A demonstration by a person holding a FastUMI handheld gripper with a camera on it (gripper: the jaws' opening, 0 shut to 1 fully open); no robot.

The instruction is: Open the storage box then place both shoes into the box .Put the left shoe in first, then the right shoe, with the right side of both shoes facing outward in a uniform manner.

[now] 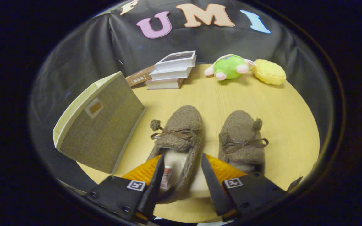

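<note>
Two brown fuzzy slippers with bow laces lie side by side on the round wooden table [289, 116], toes pointing away from me. My gripper [182, 157] is open over the heel end of the left shoe [181, 124]. One finger hangs over the shoe's pale lining and the other stands just outside its right side, so the right side wall sits between them without being pressed. The right shoe [242, 130] lies just beyond the other finger, untouched. The storage box [104, 125], grey-brown fabric with a cream rim, stands tilted to the left of the shoes; I cannot tell whether it is open.
A stack of books [173, 70] lies at the back of the table behind the box. A green plush toy [229, 66] and a yellow plush [269, 72] sit at the back right. Bare tabletop lies between the shoes and these things.
</note>
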